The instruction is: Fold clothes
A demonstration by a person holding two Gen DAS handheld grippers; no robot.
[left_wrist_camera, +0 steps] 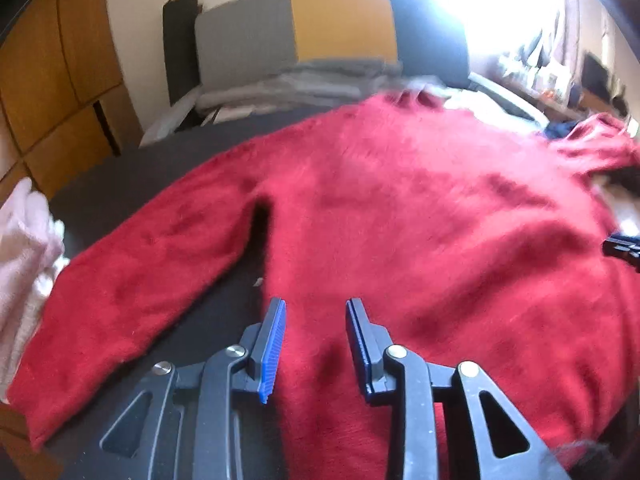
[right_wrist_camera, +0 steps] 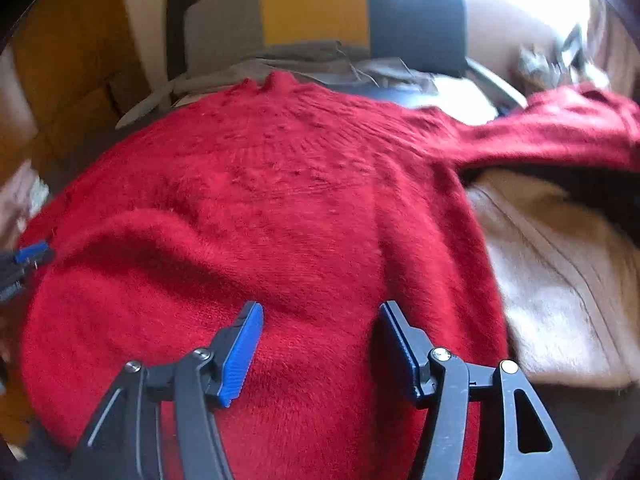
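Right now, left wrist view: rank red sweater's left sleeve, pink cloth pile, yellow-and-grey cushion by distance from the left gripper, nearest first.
From the left gripper:
1. red sweater's left sleeve, just left of the fingers, lying on the dark table.
2. pink cloth pile, at the far left table edge.
3. yellow-and-grey cushion, at the back, beyond the sweater's collar.

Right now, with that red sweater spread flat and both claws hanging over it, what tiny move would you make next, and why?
Probably lower both claws onto the near hem and pinch it. The red sweater lies spread on the dark table, sleeves out to the sides. The left claw and right claw are both open above the fabric, holding nothing, so a fold cannot start until they grip.
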